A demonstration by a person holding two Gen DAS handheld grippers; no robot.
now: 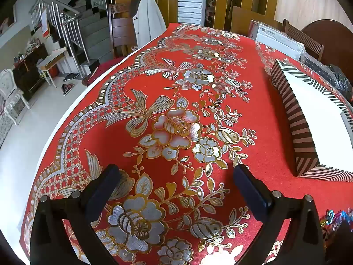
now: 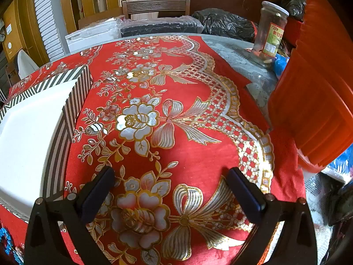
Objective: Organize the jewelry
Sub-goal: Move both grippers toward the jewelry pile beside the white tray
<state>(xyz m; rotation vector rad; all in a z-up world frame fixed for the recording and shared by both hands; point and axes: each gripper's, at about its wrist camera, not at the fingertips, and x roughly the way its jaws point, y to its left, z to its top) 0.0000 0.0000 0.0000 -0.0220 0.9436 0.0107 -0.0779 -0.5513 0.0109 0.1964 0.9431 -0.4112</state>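
Through the left wrist view: left gripper spread wide and empty above the red tablecloth, right of it a striped box with a plain white inside, bright beaded jewelry near the box's close corner. Through the right wrist view: right gripper likewise wide apart, holding nothing; striped box to its left, blue beaded jewelry below the box, glass jar far across the cloth.
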